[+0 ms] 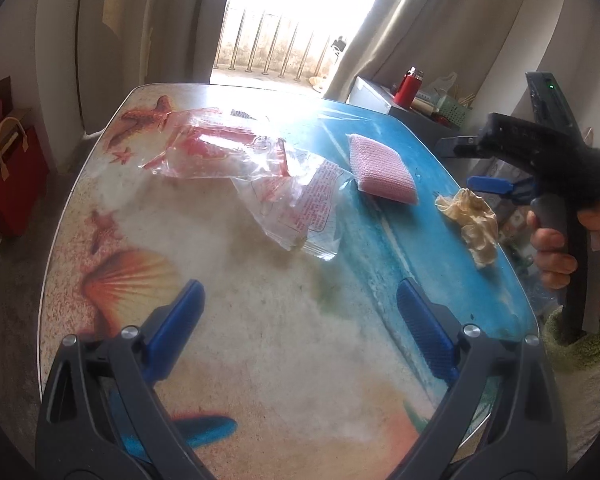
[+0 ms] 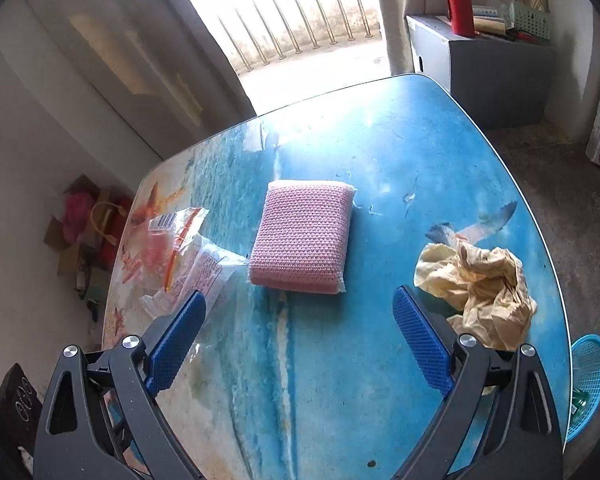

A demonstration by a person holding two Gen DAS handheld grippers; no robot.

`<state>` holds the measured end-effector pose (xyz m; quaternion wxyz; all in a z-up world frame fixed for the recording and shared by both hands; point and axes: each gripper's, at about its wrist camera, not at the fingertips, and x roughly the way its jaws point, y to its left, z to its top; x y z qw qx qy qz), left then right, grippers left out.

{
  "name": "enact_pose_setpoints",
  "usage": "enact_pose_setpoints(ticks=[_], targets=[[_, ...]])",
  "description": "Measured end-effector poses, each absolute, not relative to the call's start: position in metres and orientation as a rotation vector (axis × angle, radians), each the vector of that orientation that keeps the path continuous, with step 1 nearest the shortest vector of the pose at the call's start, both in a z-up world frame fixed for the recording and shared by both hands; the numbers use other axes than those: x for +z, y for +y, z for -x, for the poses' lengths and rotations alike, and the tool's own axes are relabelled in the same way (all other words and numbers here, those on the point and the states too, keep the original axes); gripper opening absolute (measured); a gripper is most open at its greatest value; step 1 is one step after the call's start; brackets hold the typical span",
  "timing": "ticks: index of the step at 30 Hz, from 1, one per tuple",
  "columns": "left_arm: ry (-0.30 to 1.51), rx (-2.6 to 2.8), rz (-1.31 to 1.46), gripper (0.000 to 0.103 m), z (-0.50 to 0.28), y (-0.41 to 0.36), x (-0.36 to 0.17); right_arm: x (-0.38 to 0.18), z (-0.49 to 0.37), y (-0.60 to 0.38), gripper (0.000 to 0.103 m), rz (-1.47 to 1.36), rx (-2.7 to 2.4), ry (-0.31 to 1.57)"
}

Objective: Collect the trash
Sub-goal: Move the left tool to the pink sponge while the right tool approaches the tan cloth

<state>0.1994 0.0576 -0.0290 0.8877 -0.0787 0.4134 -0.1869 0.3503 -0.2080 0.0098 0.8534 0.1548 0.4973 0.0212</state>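
On the beach-print table (image 1: 260,340) lie two clear plastic wrappers with red print (image 1: 220,148) (image 1: 300,208), a pink sponge (image 1: 380,172) and a crumpled yellowish paper (image 1: 472,224) near the right edge. My left gripper (image 1: 300,296) is open over bare table, short of the wrappers. A hand holds my right gripper (image 1: 466,166) beside the paper. In the right wrist view that gripper (image 2: 300,304) is open and holds nothing. The sponge (image 2: 304,236) lies just ahead of it. The paper (image 2: 480,292) is by its right finger and the wrappers (image 2: 180,252) by its left.
A blue mesh basket (image 2: 588,380) stands on the floor at the table's right edge. A grey cabinet (image 2: 496,76) with a red flask (image 2: 460,10) stands behind the table. Red bags (image 1: 16,172) sit on the floor to the left, and curtains frame a balcony door.
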Motion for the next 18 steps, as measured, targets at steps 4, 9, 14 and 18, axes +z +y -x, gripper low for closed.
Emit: enact_pose_setpoints(ticks=[4, 9, 14, 18], targets=[[0.868, -0.375, 0.168, 0.093, -0.199, 0.066, -0.035, -0.007, -0.401, -0.193, 0.092, -0.255, 0.008, 1.107], [0.894, -0.359, 0.149, 0.093, -0.2, 0.071, -0.042, -0.034, -0.436, -0.183, 0.092, -0.154, -0.062, 1.197], [0.887, -0.357, 0.134, 0.093, -0.199, 0.075, -0.043, -0.043, -0.44, -0.181, 0.092, -0.099, -0.099, 1.204], [0.893, -0.355, 0.145, 0.093, -0.199, 0.078, -0.045, -0.042, -0.432, -0.184, 0.08, -0.123, -0.091, 1.19]])
